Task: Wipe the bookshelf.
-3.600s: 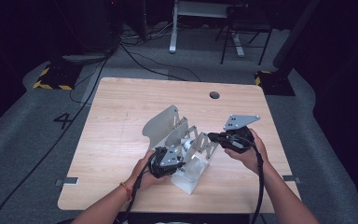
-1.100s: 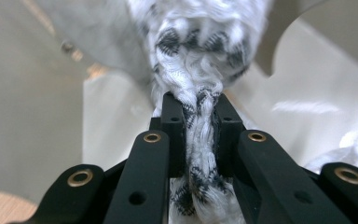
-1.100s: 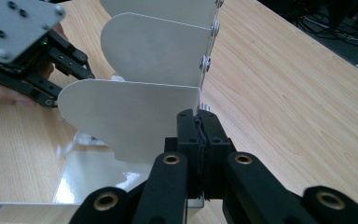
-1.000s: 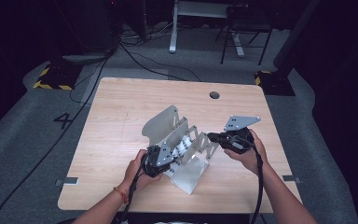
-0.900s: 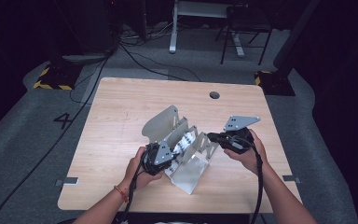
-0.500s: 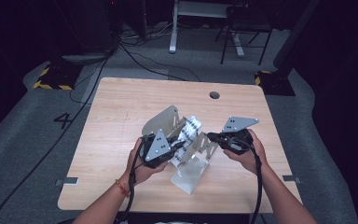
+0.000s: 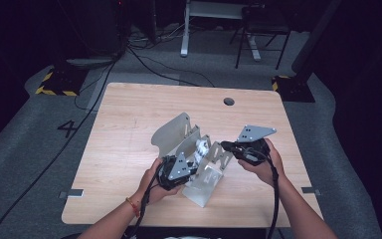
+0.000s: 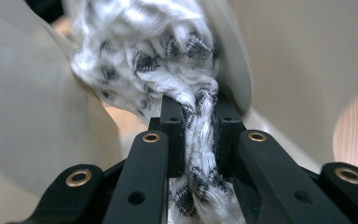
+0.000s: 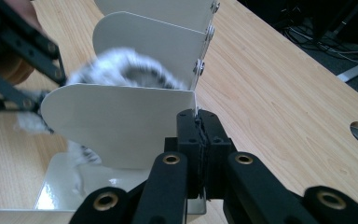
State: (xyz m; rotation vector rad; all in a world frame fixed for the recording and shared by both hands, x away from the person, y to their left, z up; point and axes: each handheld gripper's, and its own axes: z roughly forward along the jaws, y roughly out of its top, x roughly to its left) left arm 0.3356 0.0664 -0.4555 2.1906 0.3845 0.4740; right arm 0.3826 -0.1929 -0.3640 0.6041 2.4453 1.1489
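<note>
On the wooden counter (image 7: 129, 124) stands a pale metal rack (image 7: 206, 174) made of upright, round-topped divider plates fixed on a flat base, set slantwise just in front of the person. A black-and-white patterned cloth (image 7: 200, 148) sits bunched in a slot between two of the plates, near the middle of the rack. The left hand-held gripper (image 7: 178, 170) comes in at the rack's near left side, and in the left gripper view its jaws are pinched tight on a twisted strand of the cloth (image 8: 198, 135), which bulges out beyond the fingertips and is hemmed in by plates (image 8: 32, 116) on both sides. The right hand-held gripper (image 7: 229, 146) reaches in from the right; in the right gripper view its jaws are closed narrow on the vertical edge of the nearest plate (image 9: 121, 126), clamping the rack. From that view the cloth (image 9: 126, 70) shows as a blurred bundle behind this plate, mostly hidden by it, with a further plate (image 9: 158, 44) behind; the left gripper's black linkage (image 9: 18, 56) is at the upper left. A round cable hole (image 7: 229, 101) lies in the counter's far side, well apart from the rack. Beyond the counter, on the grey floor (image 7: 30, 149), cables (image 7: 144, 55) trail past a white stand's legs (image 7: 219, 30), and yellow-and-black striped tape (image 7: 54, 89) marks a dark base at the far left.
</note>
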